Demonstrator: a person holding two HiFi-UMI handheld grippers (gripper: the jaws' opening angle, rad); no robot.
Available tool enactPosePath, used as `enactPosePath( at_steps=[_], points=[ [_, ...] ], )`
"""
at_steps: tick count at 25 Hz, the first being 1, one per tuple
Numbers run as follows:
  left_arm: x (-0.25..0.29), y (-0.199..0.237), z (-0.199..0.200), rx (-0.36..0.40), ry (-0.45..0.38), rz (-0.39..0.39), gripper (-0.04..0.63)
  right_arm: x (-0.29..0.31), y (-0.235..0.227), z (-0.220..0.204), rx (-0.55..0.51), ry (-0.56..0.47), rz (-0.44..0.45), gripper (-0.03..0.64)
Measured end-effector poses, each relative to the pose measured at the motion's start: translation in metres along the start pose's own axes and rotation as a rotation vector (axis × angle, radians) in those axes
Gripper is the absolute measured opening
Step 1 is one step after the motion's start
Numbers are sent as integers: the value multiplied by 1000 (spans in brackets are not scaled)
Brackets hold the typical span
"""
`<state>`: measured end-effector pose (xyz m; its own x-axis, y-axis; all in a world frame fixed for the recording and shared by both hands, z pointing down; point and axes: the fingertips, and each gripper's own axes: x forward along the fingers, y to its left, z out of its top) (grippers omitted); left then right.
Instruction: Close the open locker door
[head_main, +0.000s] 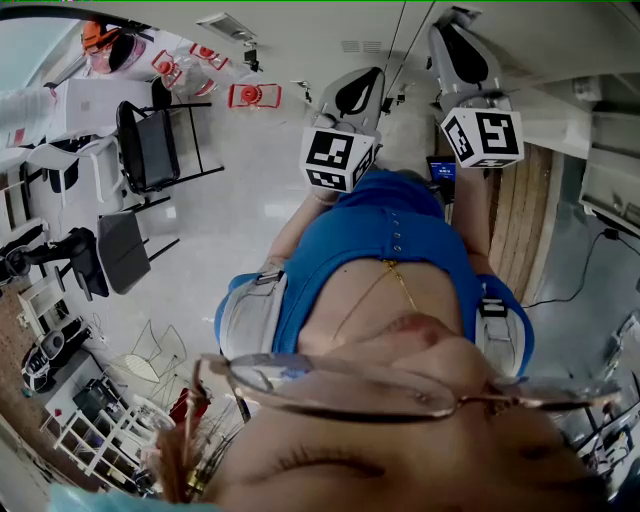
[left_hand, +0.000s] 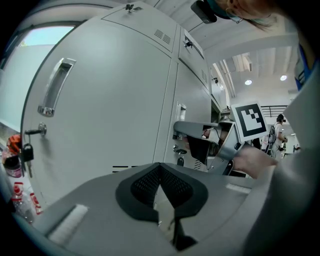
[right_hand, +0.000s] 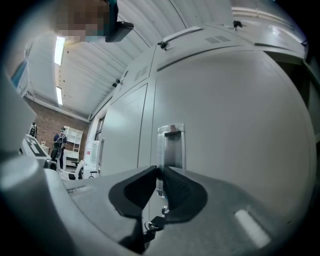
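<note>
**Right gripper at the handle**

The right gripper is held a slit apart, and the handle of the locker door is seen just ahead through the slit. Only from the left gripper, pressed together and empty, is the right one's tip seen at the door.

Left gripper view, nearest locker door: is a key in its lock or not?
In. A key sticks out of the lock below the handle, with a black-headed second key dangling from it.
</note>
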<state>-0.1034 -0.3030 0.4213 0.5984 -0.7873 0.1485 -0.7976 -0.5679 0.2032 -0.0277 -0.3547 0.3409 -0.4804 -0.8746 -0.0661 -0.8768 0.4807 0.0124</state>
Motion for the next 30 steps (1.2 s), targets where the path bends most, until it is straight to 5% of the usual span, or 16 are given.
enactPosePath(
  at_steps=[23,30],
  points=[
    [3,-2,-4,4,11,-13,0,-3,-6,-15,-75,31,-84,48],
    [5,-7,-6,8,11,-20,0,-1,-5,-20,-187,32,-179,48]
  ],
)
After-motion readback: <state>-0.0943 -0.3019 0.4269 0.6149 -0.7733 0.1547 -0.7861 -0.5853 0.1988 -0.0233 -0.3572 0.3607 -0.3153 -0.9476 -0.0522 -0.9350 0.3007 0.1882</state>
